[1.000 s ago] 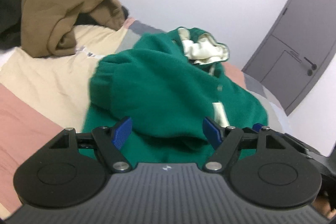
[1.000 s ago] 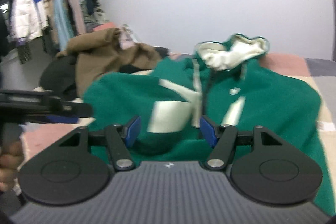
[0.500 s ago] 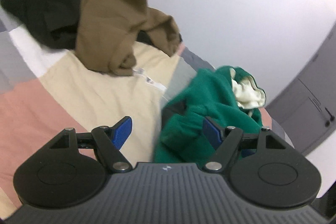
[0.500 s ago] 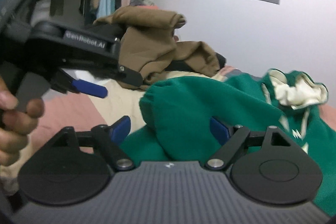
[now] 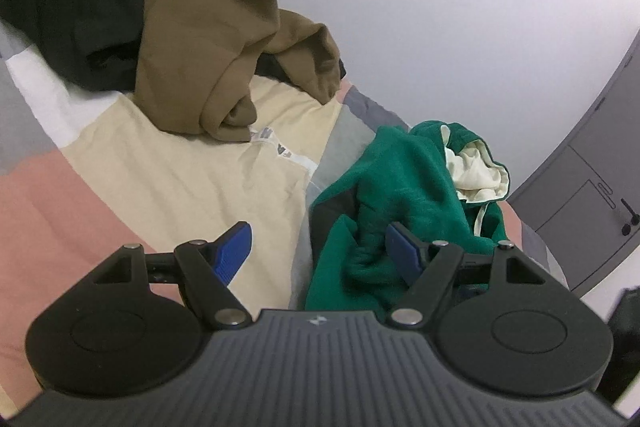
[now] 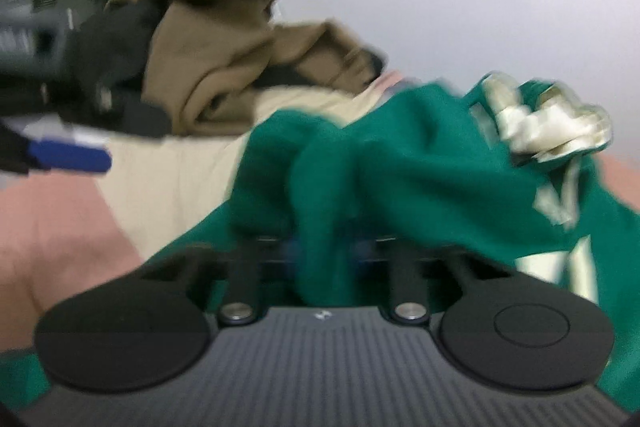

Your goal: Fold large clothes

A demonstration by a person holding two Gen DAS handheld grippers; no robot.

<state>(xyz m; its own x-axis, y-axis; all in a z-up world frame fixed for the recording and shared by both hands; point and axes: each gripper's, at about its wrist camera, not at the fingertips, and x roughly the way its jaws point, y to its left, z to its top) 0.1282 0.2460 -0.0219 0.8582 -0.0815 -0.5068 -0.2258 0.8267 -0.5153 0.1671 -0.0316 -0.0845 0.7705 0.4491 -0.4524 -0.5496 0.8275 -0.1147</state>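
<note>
Your right gripper point(image 6: 324, 251) has just been closing its jaws, and they now pinch a bunched ridge of the green hoodie point(image 6: 400, 163), where a moment ago they stood wide with the fabric lying loose between them. The hoodie itself, spread flat a second ago, is now gathered into a heap. Your left gripper point(image 5: 316, 247) has swung aside, so the hoodie now lies by its right finger over the bed point(image 5: 180, 187).

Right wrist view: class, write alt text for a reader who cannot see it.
The right hand-held gripper has just closed on a bunched fold of a green hoodie lying on a bed. Behind it sits a heap of brown and black clothes. The picture is blurred.
</note>
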